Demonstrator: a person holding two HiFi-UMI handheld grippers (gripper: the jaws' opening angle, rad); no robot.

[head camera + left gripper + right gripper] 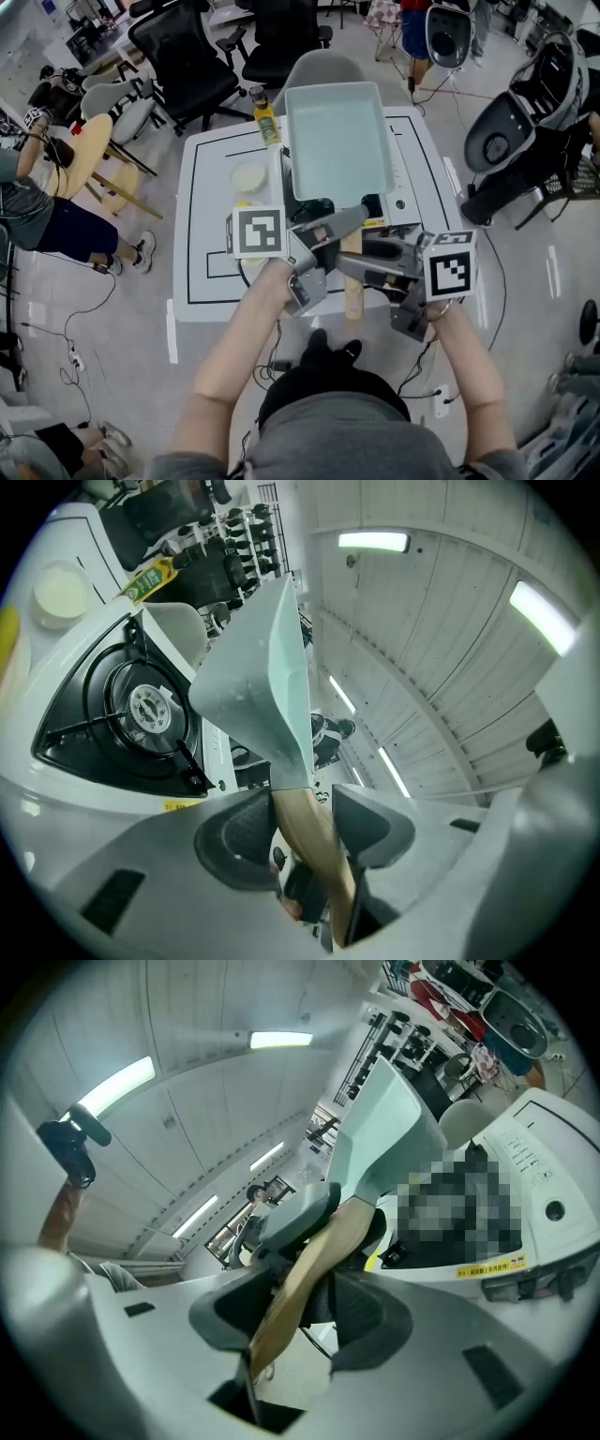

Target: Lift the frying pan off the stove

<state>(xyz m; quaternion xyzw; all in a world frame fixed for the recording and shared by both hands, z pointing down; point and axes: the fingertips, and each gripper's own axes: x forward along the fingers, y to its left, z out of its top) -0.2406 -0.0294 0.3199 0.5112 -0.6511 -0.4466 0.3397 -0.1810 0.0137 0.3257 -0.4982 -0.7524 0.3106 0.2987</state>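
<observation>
A pale green square frying pan (337,141) hangs tilted above the black gas stove (377,208), clear of the burner (142,708). Its wooden handle (352,281) points toward me. My left gripper (323,242) is shut on that handle (305,832) close to the pan body (253,677). From the right, my right gripper (367,262) reaches across the same handle (309,1265). Its jaws stand wide around the handle, which leans on one pad with a gap at the other. The pan (389,1133) rises beyond them.
The stove sits on a white table (211,234) with black lines. A yellow-labelled bottle (266,120) and a small white dish (248,176) stand left of the pan. Office chairs (187,56) and a seated person (37,211) surround the table.
</observation>
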